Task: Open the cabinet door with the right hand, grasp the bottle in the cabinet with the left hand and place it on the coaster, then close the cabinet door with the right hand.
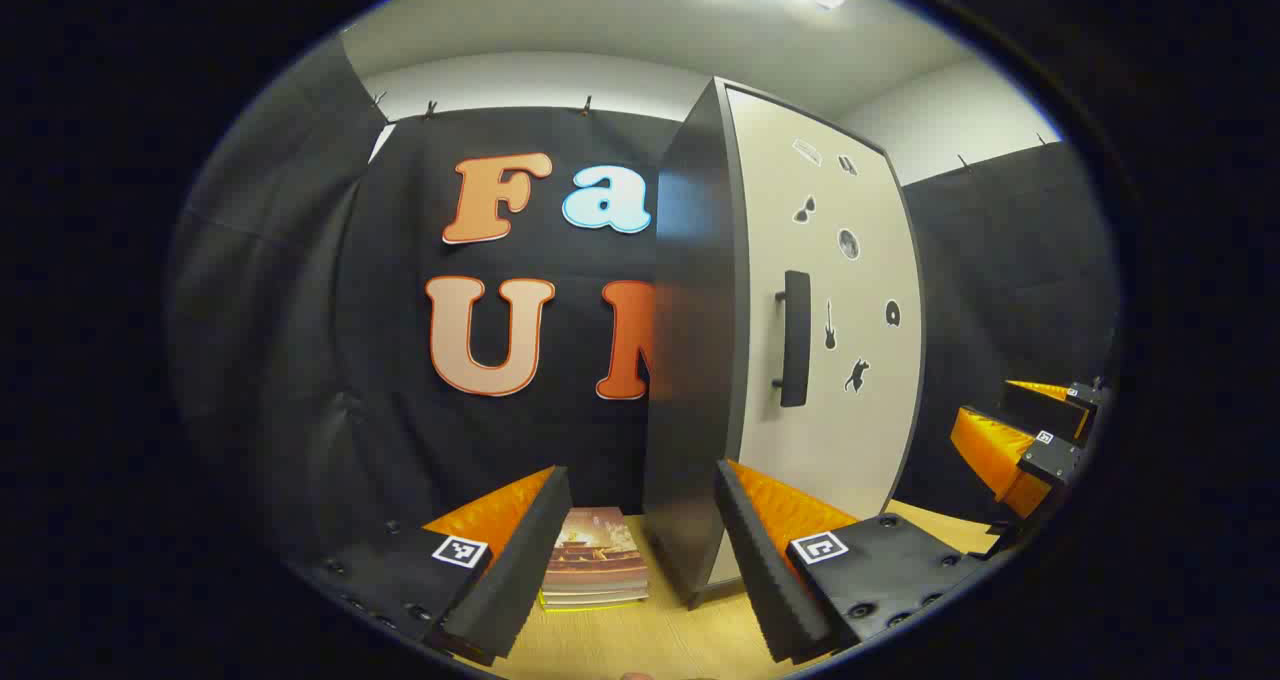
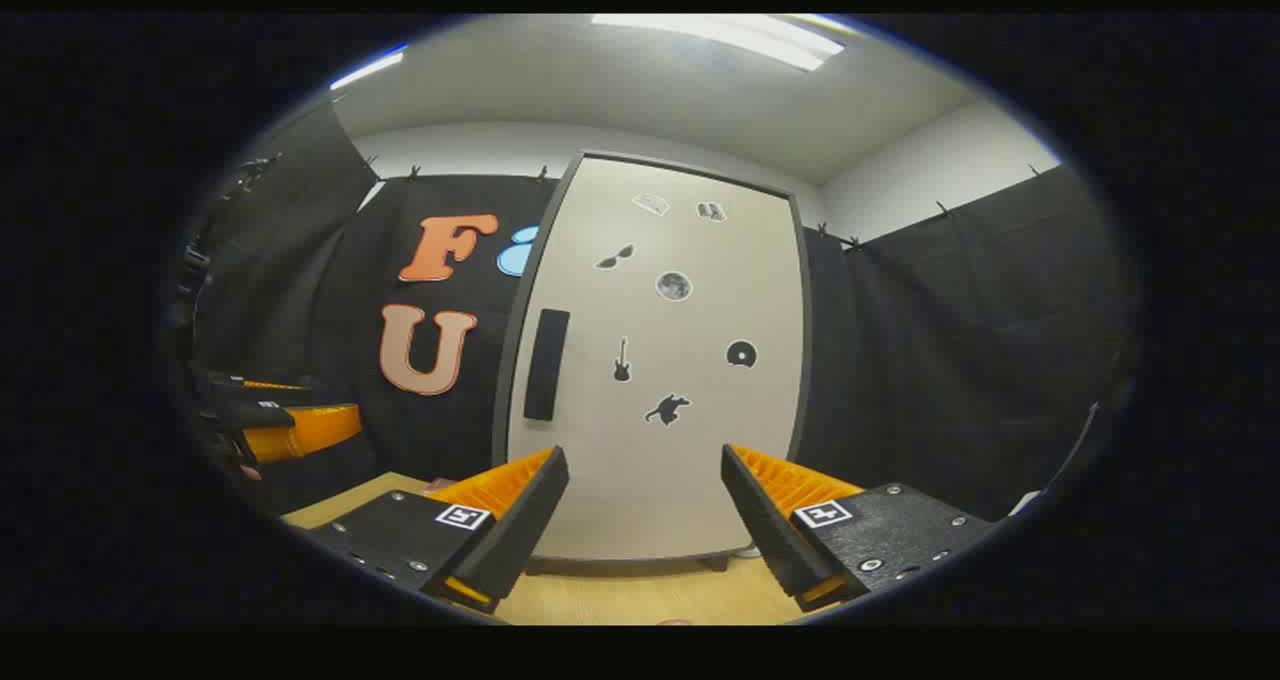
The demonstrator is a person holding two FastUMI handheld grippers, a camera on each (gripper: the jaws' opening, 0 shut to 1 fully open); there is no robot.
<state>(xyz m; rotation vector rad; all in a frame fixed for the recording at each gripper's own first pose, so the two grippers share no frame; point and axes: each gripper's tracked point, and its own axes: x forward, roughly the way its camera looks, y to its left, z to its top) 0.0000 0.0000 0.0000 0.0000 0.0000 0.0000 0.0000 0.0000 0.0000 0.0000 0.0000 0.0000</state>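
Cabinet door (image 2: 660,360): flat, matte beige, dark bar handle (image 2: 547,364).

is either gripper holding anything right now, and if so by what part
Nothing is held. The left gripper and the right gripper both stand open with empty gaps, facing the cabinet door, apart from its handle.

Wooden table (image 1: 640,640) carries cabinet (image 1: 830,360); book stack (image 1: 594,558) just beside it.

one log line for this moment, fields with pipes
stage: pre-open | white cabinet door with black bar handle: closed | left gripper: open, empty | right gripper: open, facing door
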